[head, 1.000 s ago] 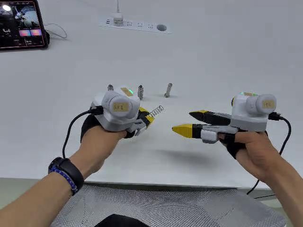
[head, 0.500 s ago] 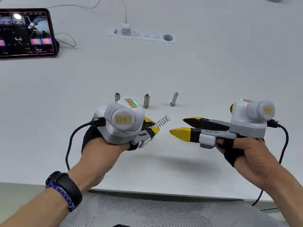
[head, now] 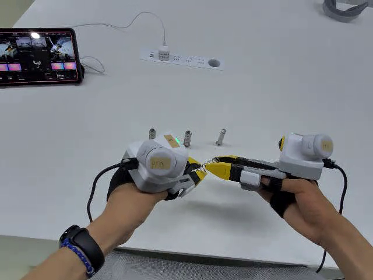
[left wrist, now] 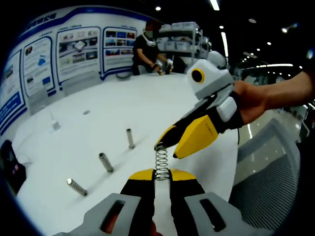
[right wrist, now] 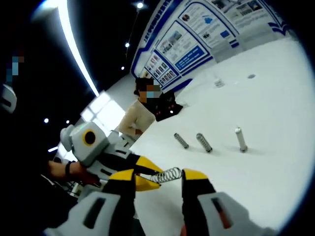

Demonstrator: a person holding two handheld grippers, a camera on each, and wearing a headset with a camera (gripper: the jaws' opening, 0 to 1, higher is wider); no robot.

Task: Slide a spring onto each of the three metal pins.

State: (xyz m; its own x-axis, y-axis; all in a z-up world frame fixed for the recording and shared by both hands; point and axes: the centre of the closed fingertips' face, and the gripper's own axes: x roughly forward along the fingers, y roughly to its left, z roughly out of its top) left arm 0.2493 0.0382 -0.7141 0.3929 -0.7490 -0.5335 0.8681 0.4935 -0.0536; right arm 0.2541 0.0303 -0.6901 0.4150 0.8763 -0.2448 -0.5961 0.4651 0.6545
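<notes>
Three small metal pins stand in a row on the white table: the left pin (head: 152,133) and middle pin (head: 187,137) each look wrapped in a spring, while the right pin (head: 221,136) looks bare. My left gripper (head: 195,171) is shut on one end of a loose spring (head: 201,168), which sticks out past its yellow tips (left wrist: 161,161). My right gripper (head: 213,165) comes in from the right, open, with the spring's free end (right wrist: 167,174) between its fingers. Both grippers hover in front of the pins.
A tablet (head: 38,49) with a lit screen lies at the far left, and a white power strip (head: 180,58) with a cable lies at the back. A grey object (head: 347,9) sits at the far right corner. The table's front edge (head: 233,254) runs below my hands.
My right gripper has moved left until its tips reach the spring's free end, and its jaws have drawn closer together. The left gripper still holds the spring. The head camera has shifted.
</notes>
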